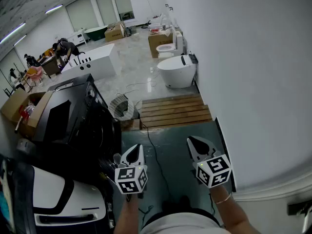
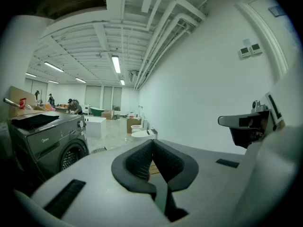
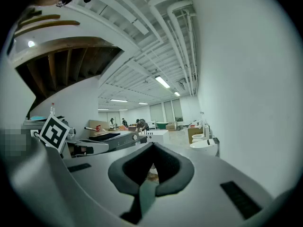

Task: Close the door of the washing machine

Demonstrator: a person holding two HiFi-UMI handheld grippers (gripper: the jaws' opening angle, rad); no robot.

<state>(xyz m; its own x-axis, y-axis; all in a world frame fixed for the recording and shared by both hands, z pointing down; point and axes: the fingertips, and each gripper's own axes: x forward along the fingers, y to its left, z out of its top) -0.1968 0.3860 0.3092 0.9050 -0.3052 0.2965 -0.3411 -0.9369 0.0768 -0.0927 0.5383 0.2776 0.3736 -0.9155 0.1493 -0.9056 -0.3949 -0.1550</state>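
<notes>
A dark washing machine (image 1: 73, 116) stands at the left in the head view, its front facing the floor strip where I stand. In the left gripper view the machine (image 2: 49, 138) shows its round door (image 2: 71, 157) lying flush in the front panel. My left gripper (image 1: 138, 150) hovers just right of the machine's front, shut with nothing between its pads (image 2: 142, 162). My right gripper (image 1: 195, 143) hangs beside it nearer the wall, also shut and empty. The machine's top (image 3: 113, 138) and the left gripper's marker cube (image 3: 54, 131) appear in the right gripper view.
A wooden pallet (image 1: 173, 111) lies ahead, with a wire fan guard (image 1: 122, 106) at its left and a white toilet (image 1: 176, 71) beyond. A cable (image 1: 153, 150) runs across the floor. A white appliance (image 1: 63, 199) sits at lower left, an open cardboard box (image 1: 22, 106) behind the machine. The wall (image 1: 253, 82) closes the right side.
</notes>
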